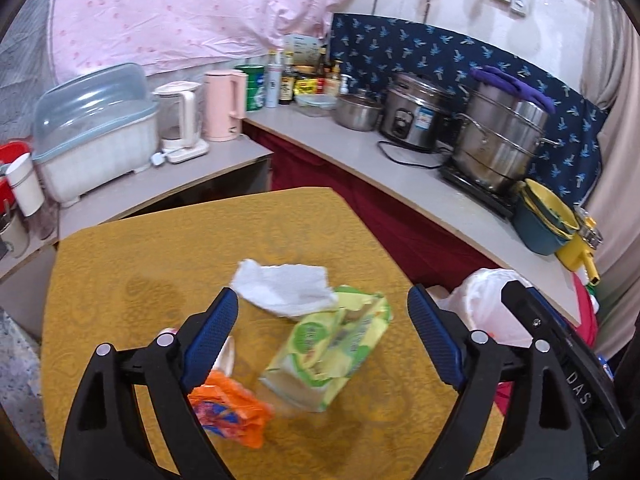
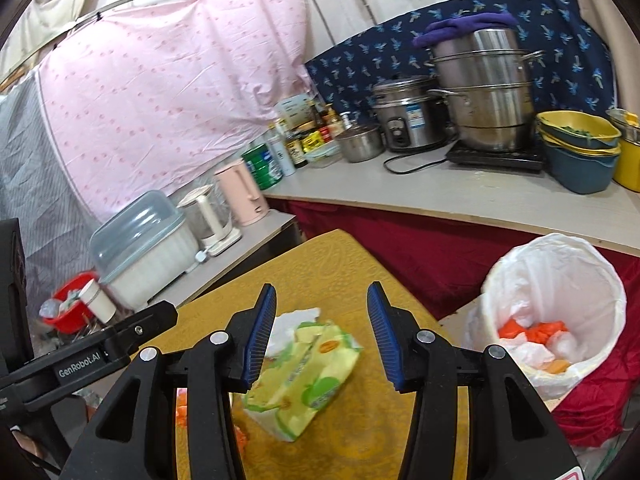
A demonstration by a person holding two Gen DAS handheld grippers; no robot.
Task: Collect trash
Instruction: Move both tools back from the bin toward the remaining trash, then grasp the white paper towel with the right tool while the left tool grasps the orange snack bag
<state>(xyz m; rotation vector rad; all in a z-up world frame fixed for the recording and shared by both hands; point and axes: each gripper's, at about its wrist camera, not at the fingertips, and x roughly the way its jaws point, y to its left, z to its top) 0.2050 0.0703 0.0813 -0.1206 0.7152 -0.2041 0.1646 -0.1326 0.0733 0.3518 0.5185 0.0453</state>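
Diagonally across table (image 1: 120,264), green tissue pack (image 1: 328,354), long axis toward crumpled napkin (image 1: 284,286)

1. On the counter you see a tiered steel steamer pot (image 2: 484,92) on a black induction hob (image 2: 496,156).
2. Beside it stands your rice cooker (image 2: 408,116).
3. A pink kettle (image 1: 223,106) stands near a lidded dish rack (image 1: 96,132).
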